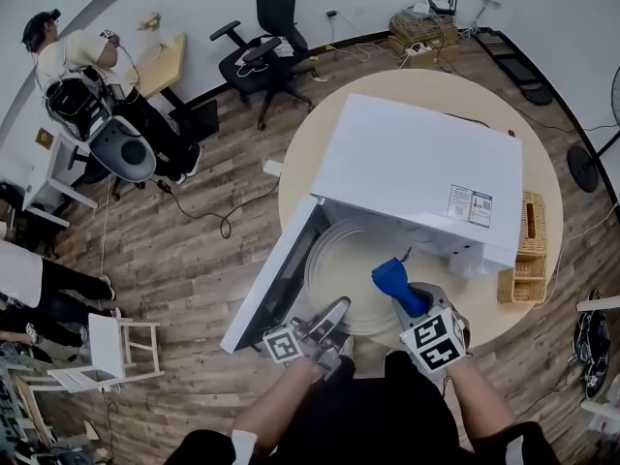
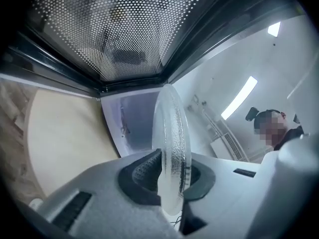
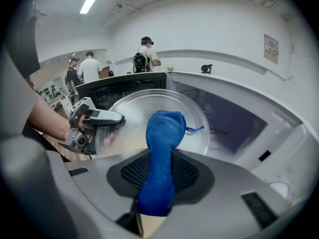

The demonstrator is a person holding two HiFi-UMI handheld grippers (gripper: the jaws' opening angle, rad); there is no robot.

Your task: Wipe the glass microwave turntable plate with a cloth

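The glass turntable plate (image 1: pixel 339 264) is held out in front of the open white microwave (image 1: pixel 417 177). My left gripper (image 1: pixel 329 323) is shut on the plate's near rim; in the left gripper view the plate (image 2: pixel 172 148) stands edge-on between the pads. My right gripper (image 1: pixel 412 303) is shut on a bunched blue cloth (image 1: pixel 392 279). In the right gripper view the cloth (image 3: pixel 159 153) sticks up from the jaws against the plate (image 3: pixel 149 113), with the left gripper (image 3: pixel 94 123) at the plate's left edge.
The microwave door (image 1: pixel 276 279) hangs open to the left. The microwave sits on a round table (image 1: pixel 310 153), with a wicker basket (image 1: pixel 528 250) at its right. An office chair (image 1: pixel 266 51) and people stand farther back in the room.
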